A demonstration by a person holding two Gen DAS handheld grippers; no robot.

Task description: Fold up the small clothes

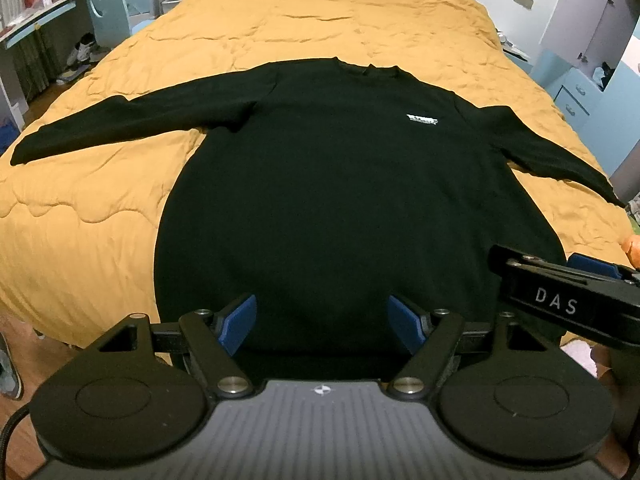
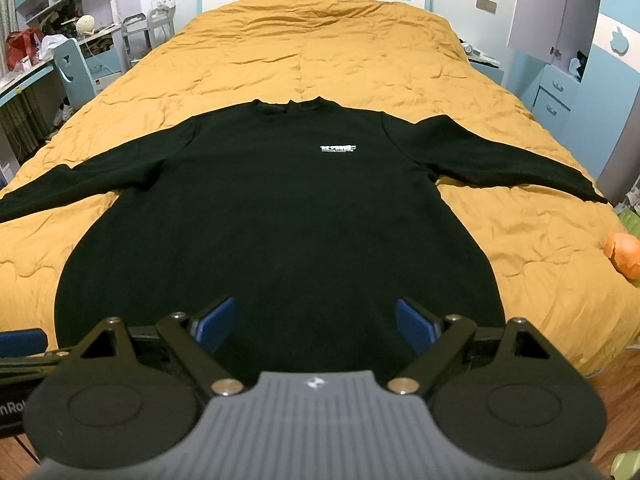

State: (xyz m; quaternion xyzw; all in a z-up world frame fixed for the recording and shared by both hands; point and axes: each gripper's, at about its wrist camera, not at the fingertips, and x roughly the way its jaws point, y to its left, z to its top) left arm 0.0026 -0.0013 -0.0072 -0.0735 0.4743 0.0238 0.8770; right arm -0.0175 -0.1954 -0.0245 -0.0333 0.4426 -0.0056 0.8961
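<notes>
A black long-sleeved sweatshirt lies flat and face up on the bed, both sleeves spread out sideways, a small white logo on its chest. It also shows in the right wrist view. My left gripper is open and empty, just above the sweatshirt's bottom hem. My right gripper is open and empty, also over the hem, to the right of the left one. The right gripper's body shows at the right edge of the left wrist view.
The bed has a mustard quilted cover. An orange object lies near the bed's right edge. A desk and blue chair stand left of the bed, blue drawers to the right. Wooden floor shows below the bed's foot.
</notes>
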